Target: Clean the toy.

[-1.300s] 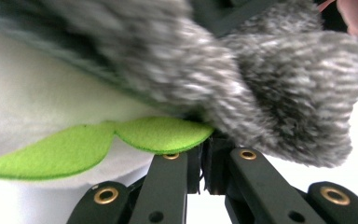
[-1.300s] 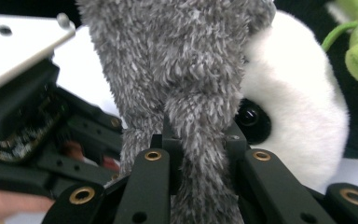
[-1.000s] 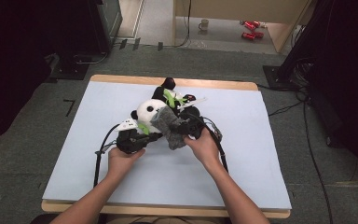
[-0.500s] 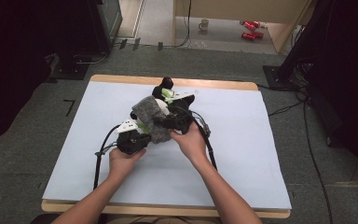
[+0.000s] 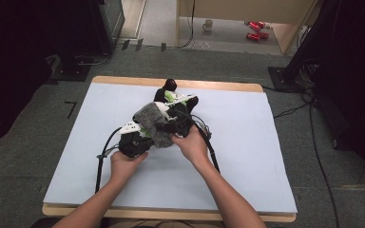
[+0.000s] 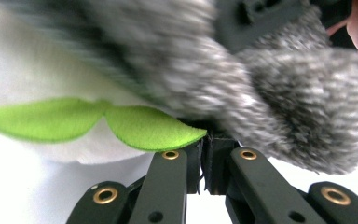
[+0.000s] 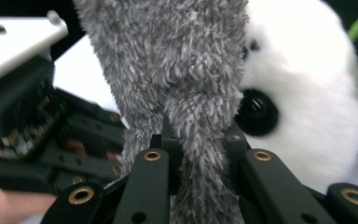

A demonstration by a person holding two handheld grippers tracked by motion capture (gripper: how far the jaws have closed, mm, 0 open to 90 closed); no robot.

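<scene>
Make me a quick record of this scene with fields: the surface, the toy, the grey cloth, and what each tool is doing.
surface: pale blue mat on a wooden table
toy: plush panda, white head with black eye patch and green felt leaves
cloth: fuzzy grey fabric, draped over the panda's head
left tool: jaws closed together at the edge of a green leaf under the panda
right tool: jaws closed on a fold of the grey fabric
hands: both near the table's middle, close together

Shaggy grey plush cloth (image 7: 168,60), smooth green felt leaf (image 6: 149,128), matt wooden-edged table (image 5: 266,190).
</scene>
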